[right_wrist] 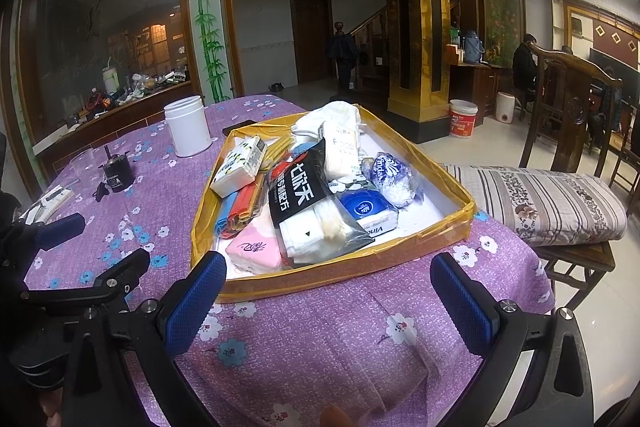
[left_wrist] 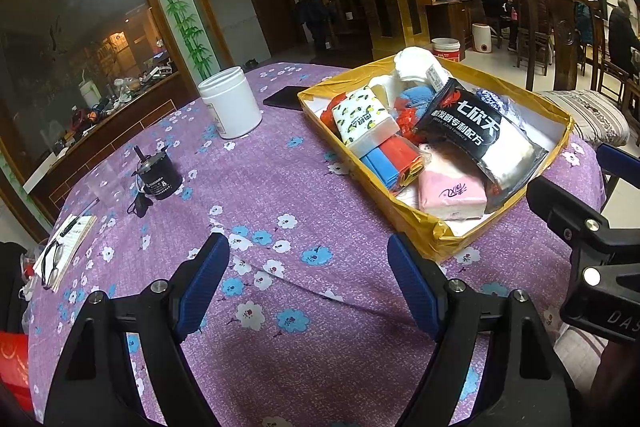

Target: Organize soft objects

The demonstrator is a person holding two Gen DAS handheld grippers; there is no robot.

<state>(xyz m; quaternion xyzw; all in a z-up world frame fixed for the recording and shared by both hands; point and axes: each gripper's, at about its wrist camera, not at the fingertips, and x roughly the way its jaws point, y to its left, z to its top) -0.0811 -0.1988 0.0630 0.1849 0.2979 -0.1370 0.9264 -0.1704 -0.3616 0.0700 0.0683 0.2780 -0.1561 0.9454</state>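
Distance is what we weigh first: the yellow tray (right_wrist: 466, 205) of soft packs sits ahead of both tools on the purple flowered surface (left_wrist: 280, 187), and from the right tool (right_wrist: 328, 291) its near rim lies just beyond the fingertips, while from the left tool (left_wrist: 308, 259) the tray is ahead and off to the right, further away. So we judge the right hand the nearer one for a first pick. Both tools stand wide open with nothing between their blue ribbed pads, hovering over bare cloth. The tray's long axis runs away from us, slightly angled. Nearest that rim lies a pink tissue pack (right_wrist: 256, 251), squashy and film-wrapped; beside it a glossy black sachet (right_wrist: 298, 187) slants across 2 or more white packs. Behind them sit a lemon-print tissue pack (right_wrist: 240, 167) and a crinkly blue-and-white bag (right_wrist: 390, 177). Left of the tray stands a hard white jar (right_wrist: 188, 127).
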